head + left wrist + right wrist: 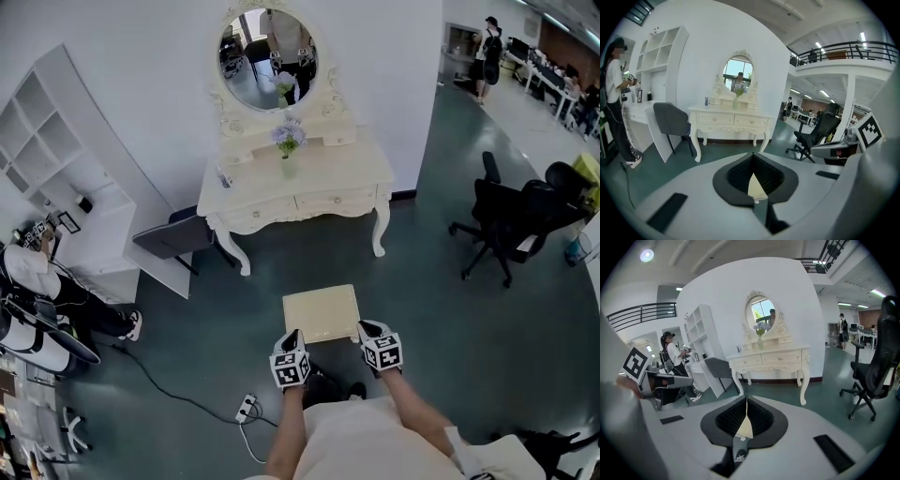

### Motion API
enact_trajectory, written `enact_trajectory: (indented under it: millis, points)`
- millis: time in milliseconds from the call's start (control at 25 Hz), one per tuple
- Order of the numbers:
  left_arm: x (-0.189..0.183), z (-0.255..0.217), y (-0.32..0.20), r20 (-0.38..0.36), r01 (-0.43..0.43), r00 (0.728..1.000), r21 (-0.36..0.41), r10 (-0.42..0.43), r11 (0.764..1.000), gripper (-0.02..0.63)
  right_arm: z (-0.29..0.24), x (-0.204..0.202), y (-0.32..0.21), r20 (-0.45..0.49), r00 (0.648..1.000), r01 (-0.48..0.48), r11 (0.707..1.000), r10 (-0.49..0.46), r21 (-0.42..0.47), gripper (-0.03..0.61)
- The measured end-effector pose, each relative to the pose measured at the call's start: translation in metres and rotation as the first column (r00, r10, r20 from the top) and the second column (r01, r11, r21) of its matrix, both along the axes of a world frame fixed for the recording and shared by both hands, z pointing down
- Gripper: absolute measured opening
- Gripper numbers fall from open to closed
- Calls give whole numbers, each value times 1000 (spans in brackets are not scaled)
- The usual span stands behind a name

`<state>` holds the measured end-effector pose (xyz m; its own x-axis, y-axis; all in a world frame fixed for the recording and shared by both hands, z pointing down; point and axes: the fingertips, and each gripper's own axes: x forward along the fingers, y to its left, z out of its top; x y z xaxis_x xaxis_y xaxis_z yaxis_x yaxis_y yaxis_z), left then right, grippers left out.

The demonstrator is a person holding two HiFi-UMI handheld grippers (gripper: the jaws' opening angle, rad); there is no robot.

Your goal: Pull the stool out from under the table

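The cream stool [321,314] stands on the green floor, out in front of the white dressing table [349,178] and apart from its legs. My left gripper [292,336] is at the stool's near left corner and my right gripper [367,328] at its near right corner, both raised just over the near edge. In the left gripper view the left gripper [753,155] has its dark pads closed together, with only a sliver of the stool [757,187] showing below them. The right gripper [746,399] looks the same, with a sliver of the stool [745,430] below. Neither holds anything.
A grey chair [173,239] sits left of the dressing table by a white shelf unit [75,178]. A black office chair [511,220] stands at the right. A power strip with its cable [246,408] lies on the floor near my left. A person [37,291] stands at the far left.
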<state>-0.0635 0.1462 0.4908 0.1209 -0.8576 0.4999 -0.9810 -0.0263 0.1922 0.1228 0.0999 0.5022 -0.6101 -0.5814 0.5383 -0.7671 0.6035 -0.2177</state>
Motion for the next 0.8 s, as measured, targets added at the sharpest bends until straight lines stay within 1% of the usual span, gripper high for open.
enact_trajectory:
  millis: [120,200,280,320,400,440,480,520,560,600,640,680,800]
  points:
    - [-9,-24,-27,21,10,1000,37,-11,999,14,-22,-16,-23,-13,1000,20,999,-19,43,46]
    - [-14,-42,-46,42,31,999,55,-33,998,14,-37,-28,-41,-25,999,35,998,-34,61,44]
    - [-15,-58,-64,84,45,995,69,-51,997,14,-57,-37,-59,7,1000,25,997,-26,69,44]
    - [-14,-65,-71,85,51,995,72,-58,996,15,-68,-40,-65,43,999,10,998,-13,69,44]
    - [-13,-78,-78,31,76,996,75,-78,994,14,-87,-45,-71,105,994,-23,998,17,58,43]
    - [-13,-83,-76,4,87,996,78,-88,993,14,-92,-47,-69,122,992,-35,998,29,49,43]
    - [-13,-88,-72,-2,92,996,82,-92,992,14,-95,-49,-66,130,991,-39,998,33,40,44]
    - [-12,-90,-67,19,87,996,87,-89,992,14,-94,-50,-62,128,991,-32,999,28,30,43]
    - [-10,-91,-62,62,72,995,86,-77,994,14,-91,-49,-59,115,993,-19,1000,16,23,44]
    - [-9,-89,-59,107,53,992,78,-61,996,14,-86,-46,-56,91,996,-6,1000,4,20,44]
    - [-8,-86,-56,136,38,990,65,-47,997,14,-82,-41,-55,64,998,2,1000,-3,21,44]
    - [-8,-83,-53,145,30,989,51,-38,998,14,-78,-35,-54,41,999,6,1000,-7,22,44]
    - [-11,-76,-50,132,31,991,36,-35,999,14,-72,-24,-53,4,1000,11,1000,-11,27,43]
